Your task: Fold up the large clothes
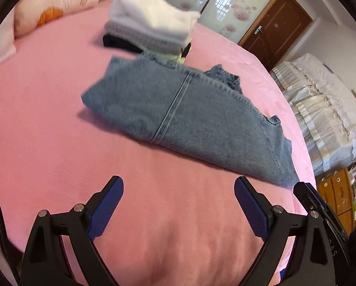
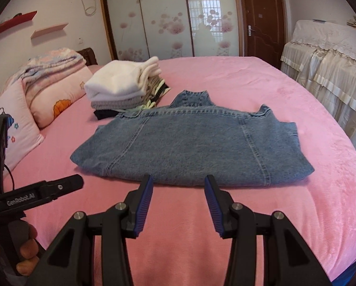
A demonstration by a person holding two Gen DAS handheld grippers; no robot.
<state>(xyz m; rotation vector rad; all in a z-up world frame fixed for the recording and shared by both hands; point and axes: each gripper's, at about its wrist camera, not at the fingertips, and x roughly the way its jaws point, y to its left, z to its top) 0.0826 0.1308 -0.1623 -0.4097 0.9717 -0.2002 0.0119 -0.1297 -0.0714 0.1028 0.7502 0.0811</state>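
Denim jacket [image 1: 185, 116] folded on pink bed [image 1: 47, 124], ahead of left hand-held gripper [image 1: 179, 190], jaws wide apart, empty | right view: denim jacket [image 2: 192, 147] just ahead of right hand-held gripper [image 2: 179, 186], jaws apart, empty; clothes stack [image 2: 120, 83] beyond-left.

Inspector: What was counted on the bed [image 2: 273, 214]?

Clerk: One folded denim garment [image 2: 192, 147], one stack of folded clothes [image 2: 120, 85], two pillows [image 2: 56, 100]. One folded blanket [image 2: 51, 64] was recorded.

Inspector: Grippers?

Clerk: Two were counted: left gripper [image 1: 179, 205], right gripper [image 2: 179, 205].
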